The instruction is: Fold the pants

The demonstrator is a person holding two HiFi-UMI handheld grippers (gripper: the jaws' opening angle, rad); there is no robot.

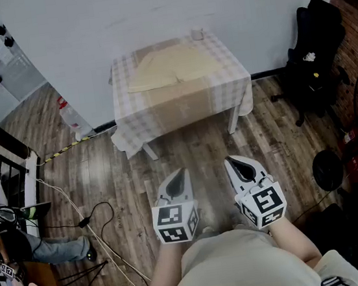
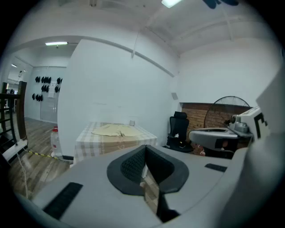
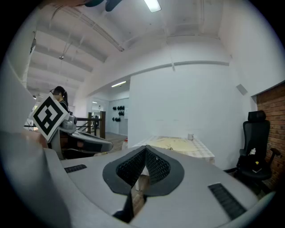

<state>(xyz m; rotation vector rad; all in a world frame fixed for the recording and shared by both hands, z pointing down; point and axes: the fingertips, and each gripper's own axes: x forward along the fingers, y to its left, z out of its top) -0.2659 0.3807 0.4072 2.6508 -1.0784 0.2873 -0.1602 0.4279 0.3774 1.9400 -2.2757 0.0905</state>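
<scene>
My left gripper [image 1: 180, 173] and right gripper [image 1: 232, 163] are both closed on nothing, well short of the 1 table [image 1: 183, 102]. The 1 pair of pants [image 1: 168, 67] lies straight ahead on it, long axis running left edge to right edge, about equal reach for either. 1 cup [image 1: 198, 34] sits at the far right corner

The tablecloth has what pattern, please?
Pale beige-and-white checks on the tablecloth, best seen in the head view.
</scene>
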